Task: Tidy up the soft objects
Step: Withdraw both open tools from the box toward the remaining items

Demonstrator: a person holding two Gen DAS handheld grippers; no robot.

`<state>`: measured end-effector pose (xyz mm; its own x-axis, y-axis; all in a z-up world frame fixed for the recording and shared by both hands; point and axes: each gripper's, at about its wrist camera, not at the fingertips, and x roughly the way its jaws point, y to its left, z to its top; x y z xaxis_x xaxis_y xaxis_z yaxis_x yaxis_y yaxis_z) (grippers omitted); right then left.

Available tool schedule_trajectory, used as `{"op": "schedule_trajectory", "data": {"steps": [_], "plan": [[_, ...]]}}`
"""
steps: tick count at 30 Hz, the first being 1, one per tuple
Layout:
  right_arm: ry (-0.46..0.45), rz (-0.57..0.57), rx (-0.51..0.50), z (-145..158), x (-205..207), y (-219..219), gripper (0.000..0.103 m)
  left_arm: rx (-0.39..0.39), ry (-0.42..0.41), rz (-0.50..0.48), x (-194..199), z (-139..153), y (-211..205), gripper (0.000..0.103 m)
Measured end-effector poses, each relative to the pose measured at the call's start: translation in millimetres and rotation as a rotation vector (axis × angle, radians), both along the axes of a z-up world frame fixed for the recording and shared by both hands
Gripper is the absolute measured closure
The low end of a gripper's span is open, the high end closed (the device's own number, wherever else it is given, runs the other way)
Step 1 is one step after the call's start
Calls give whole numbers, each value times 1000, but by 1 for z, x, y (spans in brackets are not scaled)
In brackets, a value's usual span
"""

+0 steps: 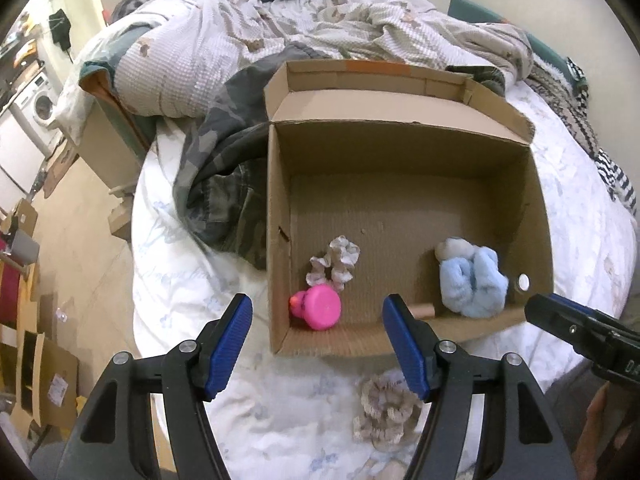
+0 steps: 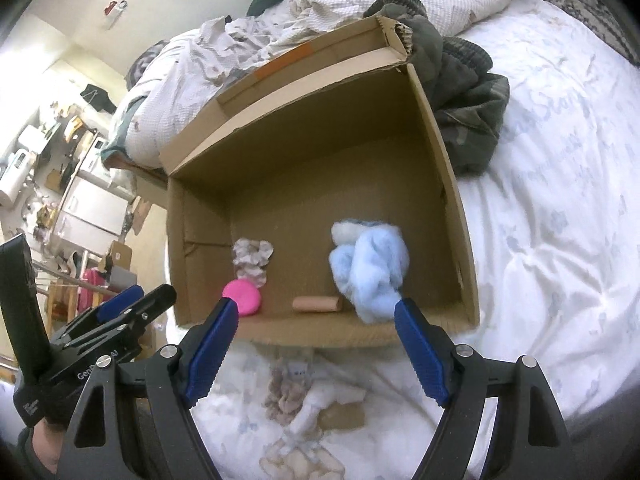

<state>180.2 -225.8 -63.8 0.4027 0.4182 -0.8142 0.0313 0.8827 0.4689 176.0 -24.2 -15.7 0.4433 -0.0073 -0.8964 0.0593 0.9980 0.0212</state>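
Observation:
An open cardboard box (image 1: 280, 240) (image 2: 460, 240) sits on the bed. Inside it lie a pink rubber duck (image 1: 318, 307) (image 2: 242, 298), a beige scrunchie (image 1: 334, 264) (image 2: 252, 258), a fluffy light-blue soft toy (image 1: 470, 280) (image 2: 370, 270) and a small tan cylinder (image 1: 424, 311) (image 2: 316, 304). Another beige scrunchie (image 1: 386, 414) (image 2: 286, 394) lies on the sheet in front of the box. My left gripper (image 1: 318, 350) is open and empty, above the box's near wall. My right gripper (image 2: 316, 350) is open and empty, just before the box, above the loose scrunchie.
The white bed sheet (image 1: 192, 280) (image 2: 560, 240) surrounds the box. A camouflage garment (image 1: 224, 184) (image 2: 464, 112) lies against the box's side. A rumpled quilt (image 1: 280, 32) lies behind. The floor at left (image 1: 72, 240) holds cardboard boxes (image 1: 48, 376) and a washing machine (image 1: 40, 104).

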Motion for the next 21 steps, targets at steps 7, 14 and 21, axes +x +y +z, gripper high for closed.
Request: {"op": "schedule_trajectory", "data": {"steps": [7,14,21], "plan": [[-4,27,-31,3,-31,2,18,-36,1,53,-27,-4,13,37],[-9,10,-29,3,-53,-3,18,-20,6,59,-58,-17,18,37],[-39,29,-46,0,-71,-6,18,-26,-47,47,-77,-17,19,37]]}}
